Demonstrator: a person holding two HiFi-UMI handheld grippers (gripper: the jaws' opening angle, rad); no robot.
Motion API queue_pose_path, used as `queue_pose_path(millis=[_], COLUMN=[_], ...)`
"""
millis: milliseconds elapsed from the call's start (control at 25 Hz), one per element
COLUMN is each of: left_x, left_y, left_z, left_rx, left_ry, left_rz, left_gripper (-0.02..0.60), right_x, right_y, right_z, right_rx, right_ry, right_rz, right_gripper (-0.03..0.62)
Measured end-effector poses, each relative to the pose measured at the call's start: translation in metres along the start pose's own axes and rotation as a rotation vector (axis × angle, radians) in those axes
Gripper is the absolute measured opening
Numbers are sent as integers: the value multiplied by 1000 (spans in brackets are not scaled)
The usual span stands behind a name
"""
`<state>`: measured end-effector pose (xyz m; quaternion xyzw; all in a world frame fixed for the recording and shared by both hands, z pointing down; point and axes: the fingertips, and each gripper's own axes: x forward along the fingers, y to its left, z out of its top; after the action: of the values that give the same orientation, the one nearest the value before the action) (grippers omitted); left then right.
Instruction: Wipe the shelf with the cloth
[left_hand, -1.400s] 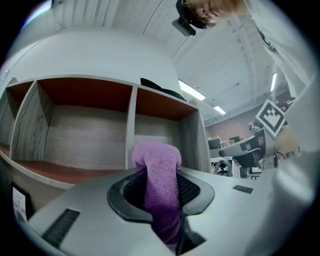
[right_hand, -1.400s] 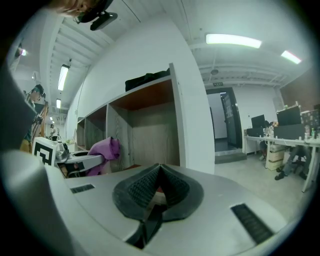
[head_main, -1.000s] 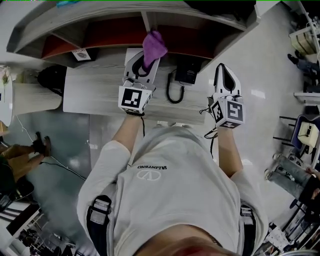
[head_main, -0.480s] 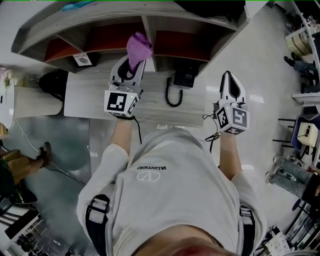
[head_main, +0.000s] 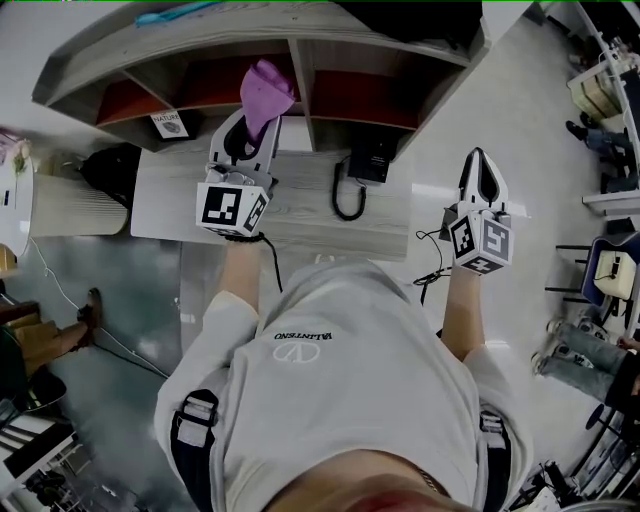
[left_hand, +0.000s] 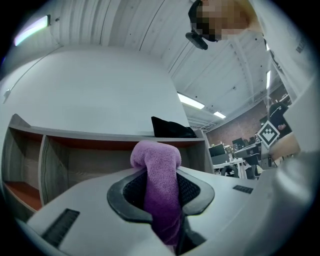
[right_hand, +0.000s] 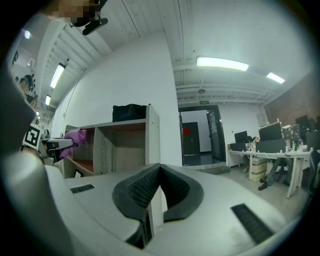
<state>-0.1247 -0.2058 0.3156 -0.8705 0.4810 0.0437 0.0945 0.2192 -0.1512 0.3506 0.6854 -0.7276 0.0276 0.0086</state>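
Head view: left gripper (head_main: 252, 135) clamps the purple cloth (head_main: 265, 90) before the shelf (head_main: 200, 40) (near its divider); right gripper (head_main: 483, 172), jaws together, holds nothing beside the desk (head_main: 310, 210).

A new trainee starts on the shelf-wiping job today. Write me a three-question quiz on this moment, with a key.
1. True or false: the right gripper holds the purple cloth.
2. What sits on top of the shelf? A) a black bag B) a red bucket C) a potted plant
3. Fill in: the left gripper is shut on the ____.
Key: 1 false, the right gripper is shut with nothing in it. 2 A. 3 cloth.
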Motion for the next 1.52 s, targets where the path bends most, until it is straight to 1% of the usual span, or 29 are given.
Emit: queue_pose_path(millis=[120, 520, 1200, 1520], left_x=[-5, -18, -20, -21], left_y=[5, 19, 22, 20], left_z=[1, -12, -12, -12], left_rx=[-5, -21, -17, -24], left_ry=[-5, 18, 21, 20], left_rz=[12, 62, 75, 74], left_gripper=[103, 103, 103, 103], right_x=[-1, -4, -2, -4], right_y=[-7, -19, -15, -8], right_z=[5, 11, 9, 7], right_rx=[0, 2, 15, -24], right_ry=[-9, -16, -11, 11], right_rz=[-14, -34, -25, -2], right_gripper=[2, 0, 0, 0])
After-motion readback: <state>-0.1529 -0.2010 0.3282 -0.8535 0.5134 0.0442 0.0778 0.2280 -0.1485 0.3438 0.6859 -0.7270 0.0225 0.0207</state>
